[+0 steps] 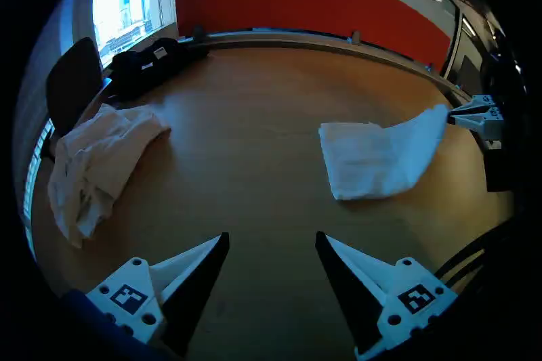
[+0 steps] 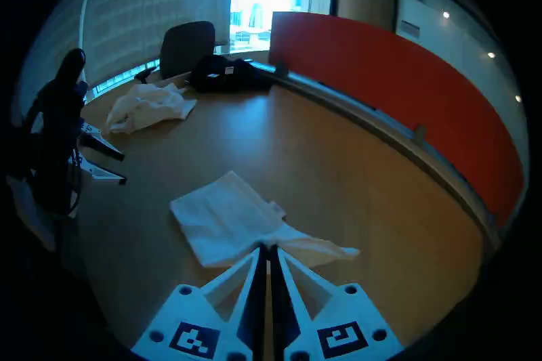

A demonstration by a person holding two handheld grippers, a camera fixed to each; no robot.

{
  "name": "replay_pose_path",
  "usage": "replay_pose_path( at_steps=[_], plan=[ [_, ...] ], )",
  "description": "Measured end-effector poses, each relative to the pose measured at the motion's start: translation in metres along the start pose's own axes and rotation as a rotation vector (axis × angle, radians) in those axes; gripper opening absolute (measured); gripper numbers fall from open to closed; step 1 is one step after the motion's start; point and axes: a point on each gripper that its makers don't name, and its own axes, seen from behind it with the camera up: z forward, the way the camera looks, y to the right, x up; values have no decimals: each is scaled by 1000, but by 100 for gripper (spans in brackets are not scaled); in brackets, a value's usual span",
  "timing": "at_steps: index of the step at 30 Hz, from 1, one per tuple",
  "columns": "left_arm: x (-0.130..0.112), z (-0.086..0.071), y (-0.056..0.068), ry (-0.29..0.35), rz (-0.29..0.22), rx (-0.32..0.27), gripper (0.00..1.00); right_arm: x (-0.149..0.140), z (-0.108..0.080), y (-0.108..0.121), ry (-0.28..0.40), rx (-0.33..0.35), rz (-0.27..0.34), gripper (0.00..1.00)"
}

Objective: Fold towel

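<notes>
- The left gripper (image 1: 271, 239) hovers over the wooden table (image 1: 257, 137) with its jaws spread wide, nothing between them.
- In the right gripper view the same left gripper (image 2: 112, 161) shows at the table's left edge, fingers parted, with a dark sleeve (image 2: 57, 124) behind it.
- The right gripper (image 2: 269, 250) has its jaws drawn together on one corner of the towel (image 2: 220, 219). Only a thin slit shows between the fingers.
- In the left gripper view the right gripper (image 1: 452, 115) sits at the far right, its tips meeting the towel's (image 1: 376, 158) raised corner.
- The white towel lies mostly flat on the table. The end towards the right gripper lifts off the wood, while the rest rests in a rough rectangle.
- A pile of white cloth (image 1: 101, 158) lies crumpled well apart from the towel, near the table's window side.
- Beyond the pile sits a black bag (image 1: 146, 63) on the table, with a chair (image 1: 71, 83) just beside it.
- A red partition (image 1: 305, 2) runs along the table's far edge, and a bright window (image 1: 129, 2) stands at its end.
</notes>
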Motion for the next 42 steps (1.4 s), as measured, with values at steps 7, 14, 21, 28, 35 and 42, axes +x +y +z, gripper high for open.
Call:
replay_pose_path(
  at_steps=[7,14,21,28,35,42],
  plan=[
    [1,-2,-1,3,-2,-2,94,2,3,-4,-9,8,-20,6],
    [1,-6,-7,10,-6,0,94,16,17,-16,-11,37,-50,5],
    [-1,-12,-16,17,-21,6,94,32,38,-37,-20,86,-95,5],
    [-4,-19,-24,25,-37,5,94,40,63,-65,-37,140,-113,5],
    [-11,-27,-35,30,-47,10,94,41,89,-96,-66,202,-123,5],
    [-24,-31,-46,33,-68,18,94,31,114,-124,-109,254,-119,5]
  ],
)
